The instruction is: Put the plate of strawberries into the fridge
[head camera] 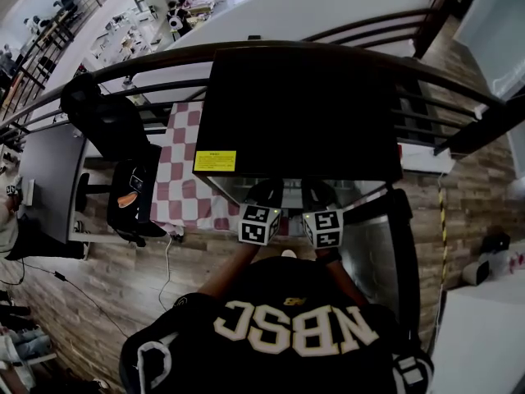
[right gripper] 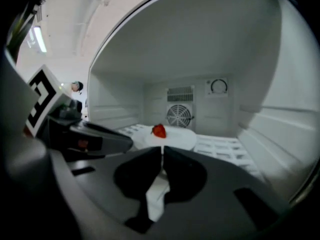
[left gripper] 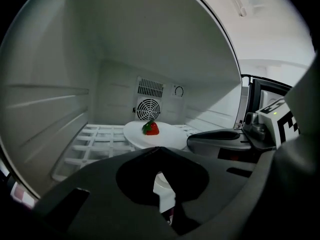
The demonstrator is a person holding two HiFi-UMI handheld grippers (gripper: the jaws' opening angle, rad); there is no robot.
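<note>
A white plate (left gripper: pixel 167 138) with one red strawberry (left gripper: pixel 150 128) rests on the white wire shelf (left gripper: pixel 100 139) inside the fridge, in front of the round fan (left gripper: pixel 148 108). My left gripper (left gripper: pixel 159 150) is shut with nothing between its jaws, its tips just short of the plate's near rim. The right gripper's dark body (left gripper: pixel 220 136) lies beside it. In the right gripper view the plate (right gripper: pixel 177 140) and strawberry (right gripper: pixel 159 130) lie just past my right gripper (right gripper: pixel 162 153), whose jaws stand almost together with a hairline slit and hold nothing. Both grippers (head camera: pixel 267 194) (head camera: pixel 318 194) reach into the black fridge (head camera: pixel 303 105).
The fridge's white side walls (right gripper: pixel 280 129) close in on both sides and its door (head camera: pixel 379 249) hangs open at the right. Outside, a checkered table (head camera: pixel 184 171) and a black chair (head camera: pixel 115 130) stand to the left, with a railing (head camera: pixel 447 84) behind.
</note>
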